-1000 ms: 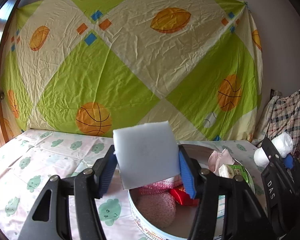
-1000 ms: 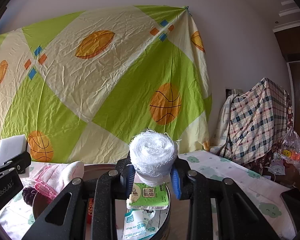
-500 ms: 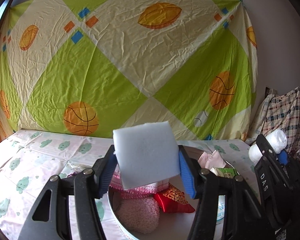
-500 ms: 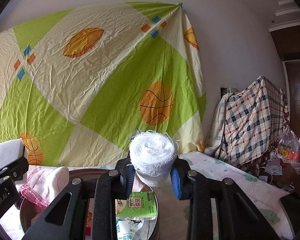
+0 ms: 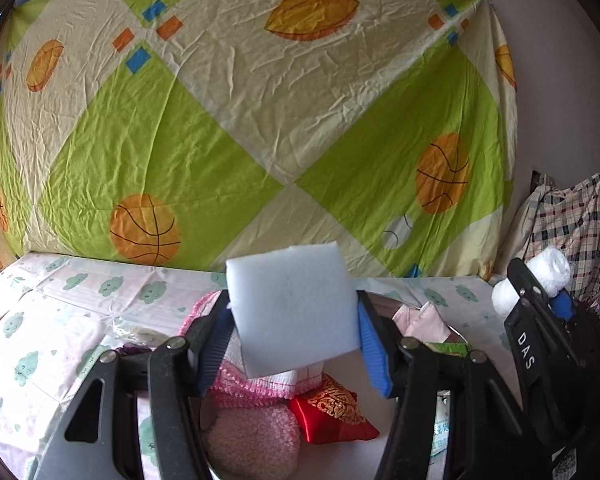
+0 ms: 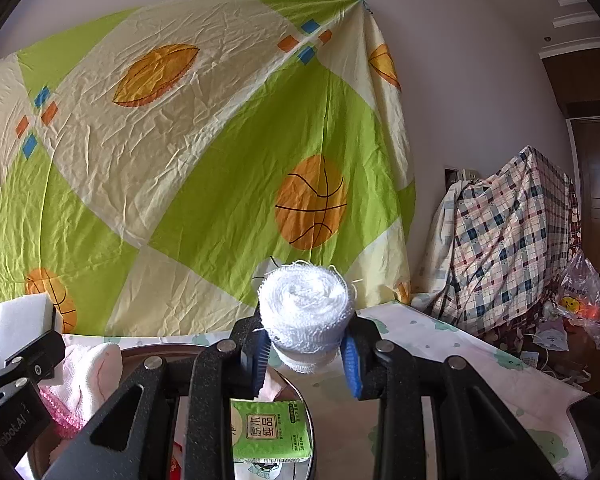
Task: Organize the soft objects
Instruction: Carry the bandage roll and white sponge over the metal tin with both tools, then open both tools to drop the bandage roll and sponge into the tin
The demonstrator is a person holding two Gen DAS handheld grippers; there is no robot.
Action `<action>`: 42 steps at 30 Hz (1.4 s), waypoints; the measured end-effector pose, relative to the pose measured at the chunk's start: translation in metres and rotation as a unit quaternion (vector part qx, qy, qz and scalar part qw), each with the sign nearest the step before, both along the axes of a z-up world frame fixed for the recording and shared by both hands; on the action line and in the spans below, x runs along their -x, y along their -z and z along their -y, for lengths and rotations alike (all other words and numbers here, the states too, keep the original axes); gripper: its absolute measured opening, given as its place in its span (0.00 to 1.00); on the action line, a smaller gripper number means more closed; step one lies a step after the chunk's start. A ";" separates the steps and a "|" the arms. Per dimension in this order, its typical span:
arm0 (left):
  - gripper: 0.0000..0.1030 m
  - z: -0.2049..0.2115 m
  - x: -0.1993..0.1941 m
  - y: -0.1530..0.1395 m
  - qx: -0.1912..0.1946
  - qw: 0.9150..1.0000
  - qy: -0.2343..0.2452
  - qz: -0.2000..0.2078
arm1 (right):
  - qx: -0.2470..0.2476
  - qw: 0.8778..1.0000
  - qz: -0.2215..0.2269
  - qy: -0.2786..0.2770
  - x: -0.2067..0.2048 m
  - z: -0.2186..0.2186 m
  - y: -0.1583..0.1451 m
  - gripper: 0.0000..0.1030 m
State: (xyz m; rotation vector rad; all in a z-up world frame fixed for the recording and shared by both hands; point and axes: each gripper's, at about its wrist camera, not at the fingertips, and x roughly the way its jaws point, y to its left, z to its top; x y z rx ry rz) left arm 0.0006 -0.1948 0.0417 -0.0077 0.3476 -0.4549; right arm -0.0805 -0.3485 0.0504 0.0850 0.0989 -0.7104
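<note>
My left gripper (image 5: 294,332) is shut on a white sponge block (image 5: 292,308), held upright above the round metal tin (image 5: 452,330). In the tin lie a pink towel (image 5: 260,384), a red embroidered pouch (image 5: 332,412), a pink fuzzy ball (image 5: 252,440) and a green tissue pack (image 6: 270,428). My right gripper (image 6: 306,354) is shut on a white gauze roll (image 6: 306,312) above the tin's right rim (image 6: 300,394). In the left wrist view the right gripper (image 5: 540,300) and its roll (image 5: 548,272) show at the far right. The sponge (image 6: 20,324) shows at the left of the right wrist view.
The tin stands on a table under a cloud-print cloth (image 5: 60,312). A green and cream basketball sheet (image 5: 260,120) hangs behind it. At the right stand a pile under a plaid cloth (image 6: 508,240) and a plastic bag (image 6: 580,300).
Both grippers have drifted sideways over the tin with their loads. In the left wrist view the tin's contents slid left; in the right wrist view the tin moved left and lower.
</note>
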 end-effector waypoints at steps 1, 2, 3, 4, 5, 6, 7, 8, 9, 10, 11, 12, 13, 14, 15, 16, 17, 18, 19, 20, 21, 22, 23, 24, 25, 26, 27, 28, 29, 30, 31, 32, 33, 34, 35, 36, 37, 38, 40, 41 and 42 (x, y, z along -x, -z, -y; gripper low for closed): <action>0.57 0.000 -0.001 0.000 0.001 1.000 0.000 -0.001 | 0.001 1.000 0.000 0.000 -0.001 0.000 0.000 0.32; 0.57 0.001 -0.002 0.001 0.001 1.000 -0.001 -0.002 | 0.001 1.000 -0.001 0.000 -0.002 0.001 0.000 0.32; 0.57 0.002 -0.003 0.001 0.000 1.000 -0.001 -0.002 | 0.001 1.000 -0.001 -0.001 -0.003 0.001 0.000 0.32; 0.57 0.003 -0.004 0.001 0.000 1.000 -0.001 -0.003 | 0.001 1.000 -0.001 -0.001 -0.003 0.002 0.000 0.32; 0.57 0.003 -0.004 0.001 0.000 1.000 0.000 -0.002 | 0.001 1.000 -0.001 -0.002 -0.004 0.002 -0.001 0.32; 0.57 0.003 -0.005 0.001 0.000 1.000 0.000 -0.002 | 0.000 1.000 -0.001 -0.002 -0.004 0.003 -0.001 0.32; 0.57 0.004 -0.005 0.001 -0.001 1.000 0.000 -0.002 | 0.000 1.000 0.000 -0.002 -0.004 0.003 -0.001 0.32; 0.57 0.005 -0.006 0.001 -0.001 1.000 -0.001 -0.002 | -0.001 1.000 0.001 -0.002 -0.005 0.003 -0.002 0.32; 0.57 0.006 -0.008 0.001 -0.002 1.000 -0.001 -0.002 | -0.001 1.000 0.001 -0.002 -0.005 0.003 -0.002 0.32; 0.57 0.006 -0.009 0.001 -0.001 1.000 -0.001 -0.002 | -0.001 1.000 0.002 -0.002 -0.005 0.003 -0.002 0.32; 0.57 0.008 -0.011 0.000 -0.002 1.000 -0.001 -0.002 | -0.001 1.000 0.001 -0.003 -0.006 0.003 -0.002 0.32; 0.57 0.008 -0.012 -0.001 -0.003 1.000 -0.002 -0.003 | -0.001 1.000 0.001 -0.004 -0.007 0.004 -0.002 0.32; 0.57 0.009 -0.014 -0.001 -0.005 1.000 -0.002 -0.003 | -0.002 1.000 -0.001 -0.005 -0.008 0.004 -0.003 0.32; 0.57 0.009 -0.016 -0.002 -0.007 1.000 -0.001 -0.004 | -0.004 1.000 -0.002 -0.007 -0.009 0.004 -0.004 0.32; 0.57 0.010 -0.017 -0.003 -0.007 1.000 -0.001 -0.005 | -0.005 1.000 -0.002 -0.010 -0.009 0.004 -0.004 0.32; 0.57 0.010 -0.020 -0.004 -0.007 1.000 0.001 -0.009 | -0.008 1.000 -0.003 -0.014 -0.010 0.005 -0.005 0.32; 0.57 0.009 -0.022 -0.004 -0.006 1.000 0.003 -0.013 | -0.011 1.000 -0.004 -0.019 -0.011 0.006 -0.007 0.32; 0.57 0.008 -0.025 -0.006 -0.004 1.000 0.004 -0.018 | -0.014 1.000 -0.005 -0.025 -0.012 0.006 -0.008 0.32; 0.57 0.005 -0.028 -0.006 -0.002 1.000 0.004 -0.022 | -0.018 0.999 -0.007 -0.032 -0.014 0.007 -0.010 0.32; 0.57 0.003 -0.030 -0.007 0.001 1.000 0.005 -0.023 | -0.024 0.999 -0.011 -0.043 -0.017 0.009 -0.012 0.32; 0.57 0.001 -0.032 -0.008 0.003 1.000 0.008 -0.024 | -0.030 0.998 -0.016 -0.055 -0.020 0.011 -0.014 0.32; 0.57 -0.002 -0.034 -0.009 0.004 1.000 0.011 -0.026 | -0.039 0.997 -0.024 -0.070 -0.024 0.014 -0.015 0.32; 0.57 -0.004 -0.036 -0.009 0.007 0.999 0.014 -0.030 | -0.048 0.995 -0.033 -0.085 -0.029 0.017 -0.017 0.32; 0.57 -0.006 -0.039 -0.008 0.013 0.999 0.017 -0.037 | -0.064 0.991 -0.047 -0.107 -0.036 0.021 -0.019 0.32; 0.57 -0.006 -0.042 -0.008 0.018 0.999 0.022 -0.046 | -0.081 0.987 -0.062 -0.126 -0.044 0.025 -0.020 0.32; 0.57 -0.006 -0.045 -0.007 0.023 0.998 0.028 -0.056 | -0.101 0.982 -0.076 -0.141 -0.053 0.030 -0.020 0.32; 0.57 -0.006 -0.047 -0.006 0.025 0.997 0.033 -0.065 | -0.123 0.977 -0.087 -0.154 -0.061 0.034 -0.020 0.32; 0.57 -0.004 -0.048 -0.005 0.024 0.997 0.034 -0.070 | -0.142 0.971 -0.096 -0.164 -0.068 0.038 -0.019 0.32; 0.57 -0.002 -0.047 -0.004 0.017 0.997 0.032 -0.070 | -0.159 0.966 -0.106 -0.173 -0.075 0.041 -0.018 0.32; 0.57 0.001 -0.046 -0.004 0.008 0.997 0.031 -0.067 | -0.175 0.960 -0.120 -0.184 -0.083 0.043 -0.016 0.32; 0.57 0.004 -0.045 -0.004 -0.002 0.998 0.031 -0.062 | -0.189 0.954 -0.130 -0.192 -0.089 0.045 -0.014 0.32; 0.57 0.007 -0.043 -0.004 -0.011 0.998 0.031 -0.059 | -0.201 0.950 -0.138 -0.196 -0.094 0.046 -0.011 0.32; 0.57 0.010 -0.042 -0.003 -0.019 0.998 0.032 -0.059 | -0.211 0.946 -0.150 -0.195 -0.100 0.047 -0.008 0.32; 0.57 0.012 -0.042 -0.003 -0.024 0.997 0.034 -0.062 | -0.217 0.943 -0.161 -0.195 -0.105 0.047 -0.004 0.32; 0.57 0.014 -0.042 -0.001 -0.028 0.997 0.037 -0.067 | -0.223 0.940 -0.169 -0.196 -0.110 0.046 -0.001 0.32; 0.57 0.016 -0.042 0.001 -0.034 0.996 0.041 -0.074 | -0.230 0.937 -0.178 -0.196 -0.114 0.046 0.002 0.32; 0.57 0.018 -0.042 0.003 -0.042 0.995 0.044 -0.079 | -0.237 0.933 -0.185 -0.198 -0.117 0.047 0.005 0.32; 0.57 0.022 -0.041 0.006 -0.052 0.994 0.048 -0.083 | -0.244 0.930 -0.190 -0.200 -0.120 0.047 0.007 0.32; 0.57 0.029 -0.039 0.010 -0.078 0.992 0.050 -0.084 | -0.256 0.924 -0.196 -0.203 -0.123 0.048 0.011 0.32; 0.57 0.032 -0.038 0.013 -0.088 0.991 0.050 -0.087 | -0.259 0.922 -0.200 -0.206 -0.125 0.047 0.012 0.32; 0.57 0.034 -0.038 0.015 -0.095 0.990 0.052 -0.092 | -0.260 0.921 -0.203 -0.208 -0.128 0.046 0.013 0.32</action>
